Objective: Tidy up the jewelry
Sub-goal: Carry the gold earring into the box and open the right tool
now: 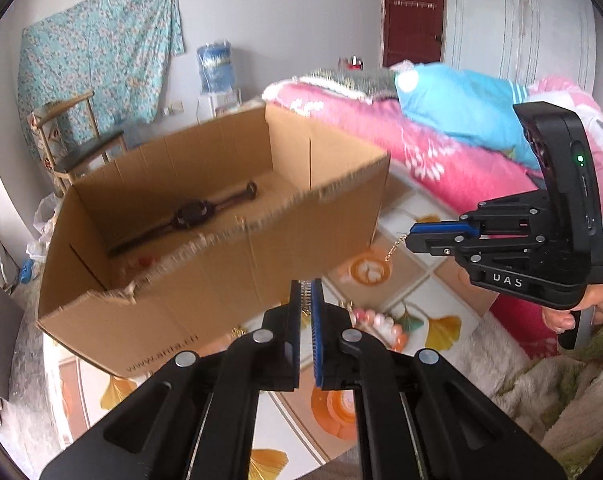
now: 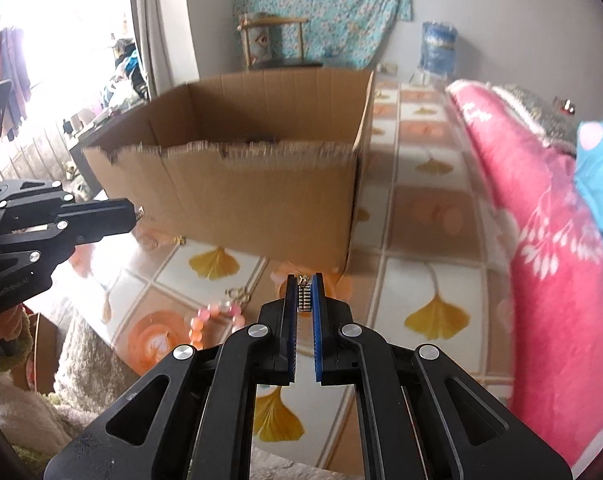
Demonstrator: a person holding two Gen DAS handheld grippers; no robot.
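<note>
Both tongs clenched on the two ends of one thin chain: left tongs (image 1: pixel 306 300) pinching a small silver-and-gold piece between the blue pads, right tongs (image 2: pixel 304 300) pinching a short row of small silver links, with a gold chain (image 1: pixel 395 249) hanging from the tip in the left view. Probably one necklace held at both ends, though blur hides the middle of it. Held in the air above the tiled surface (image 2: pixel 429 280), just in front of the open cardboard box (image 2: pixel 241 200). Inside the box already one dark watch (image 1: pixel 189 214) lying on the bottom. Still left on the surface, near the box: a pink bead bracelet (image 2: pixel 215 316) and a small gold piece (image 2: pixel 237 294). Step in hand, judging from this: carrying the chain up toward the box. Next move calls for lifting over the torn front edge, keeping both ends level so the chain does not catch on the cardboard, then loosening both tongs together above the bottom.
</note>
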